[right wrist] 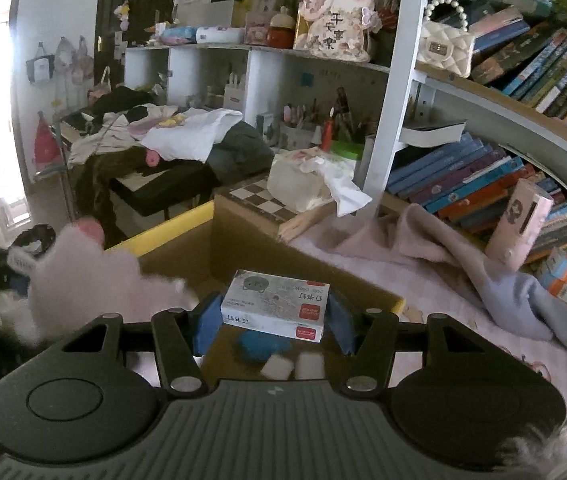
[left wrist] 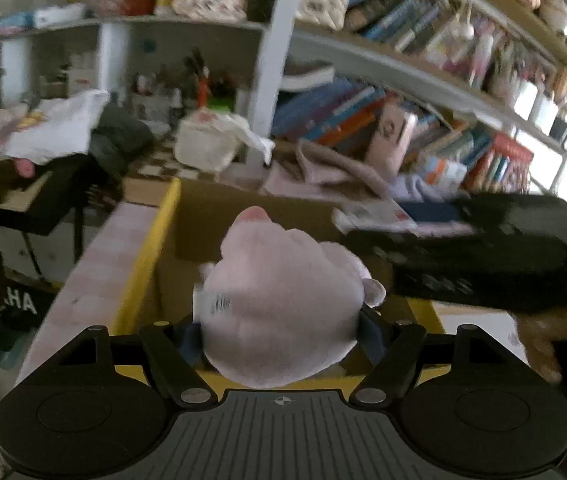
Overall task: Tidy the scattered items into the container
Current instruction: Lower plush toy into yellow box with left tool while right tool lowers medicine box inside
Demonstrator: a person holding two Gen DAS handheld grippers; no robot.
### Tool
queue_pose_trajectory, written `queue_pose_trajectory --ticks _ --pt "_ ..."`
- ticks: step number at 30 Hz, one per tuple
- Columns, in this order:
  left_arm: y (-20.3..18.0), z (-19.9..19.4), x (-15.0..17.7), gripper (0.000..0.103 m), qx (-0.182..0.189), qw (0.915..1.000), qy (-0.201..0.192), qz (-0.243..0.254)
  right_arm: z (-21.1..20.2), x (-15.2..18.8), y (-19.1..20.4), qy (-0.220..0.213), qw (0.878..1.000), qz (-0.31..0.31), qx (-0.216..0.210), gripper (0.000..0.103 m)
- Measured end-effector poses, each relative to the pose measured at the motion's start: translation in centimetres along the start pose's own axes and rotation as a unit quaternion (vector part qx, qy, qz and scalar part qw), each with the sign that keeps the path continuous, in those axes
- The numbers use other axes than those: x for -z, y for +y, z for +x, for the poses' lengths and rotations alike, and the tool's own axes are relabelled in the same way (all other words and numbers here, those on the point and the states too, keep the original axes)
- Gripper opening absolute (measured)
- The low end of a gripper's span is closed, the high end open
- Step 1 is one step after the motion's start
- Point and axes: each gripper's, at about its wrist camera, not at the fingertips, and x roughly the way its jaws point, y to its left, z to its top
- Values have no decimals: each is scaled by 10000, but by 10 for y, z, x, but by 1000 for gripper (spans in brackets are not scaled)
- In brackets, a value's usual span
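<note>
Lying crosswise in the right gripper (right wrist: pixel 273 314), flat staple box (right wrist: pixel 275 304), print inverted

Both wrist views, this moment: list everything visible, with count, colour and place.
plush toy: one, pale pink, in left gripper above the box
staple box: one, white with red labels, in right gripper over the box
cardboard box: one, brown with yellow edge, ahead of both grippers
blue lump: one, inside box bottom
white blocks: two, inside box bottom
tissue box: one, white, on checkered board
blanket: one, pinkish-lilac, right of box
books: many, mixed colours, on shelves
left gripper: black, clamping toy
right gripper: black, blue pads, clamping staple box
</note>
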Motion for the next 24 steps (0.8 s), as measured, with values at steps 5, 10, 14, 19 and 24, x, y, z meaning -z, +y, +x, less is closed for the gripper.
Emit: queue_pose_trajectory --ticks 5,10,14,19,24 --pt "-14 40 -9 76 87 9978 464 474 55 -14 -13 503 9981 256 -249 54" --pt "-15 72 -12 76 134 9959 805 403 101 -20 -33 1148 9890 851 -368 54" --pt "-12 88 -13 76 100 9942 1010 347 122 -18 -38 1534 9830 924 -405 54" --pt "-13 96 -15 79 55 9934 1070 398 133 -18 -39 1678 9814 836 -416 54" --pt "-18 100 -18 82 7 9924 1102 540 144 -17 -48 1845 9774 930 -445 55"
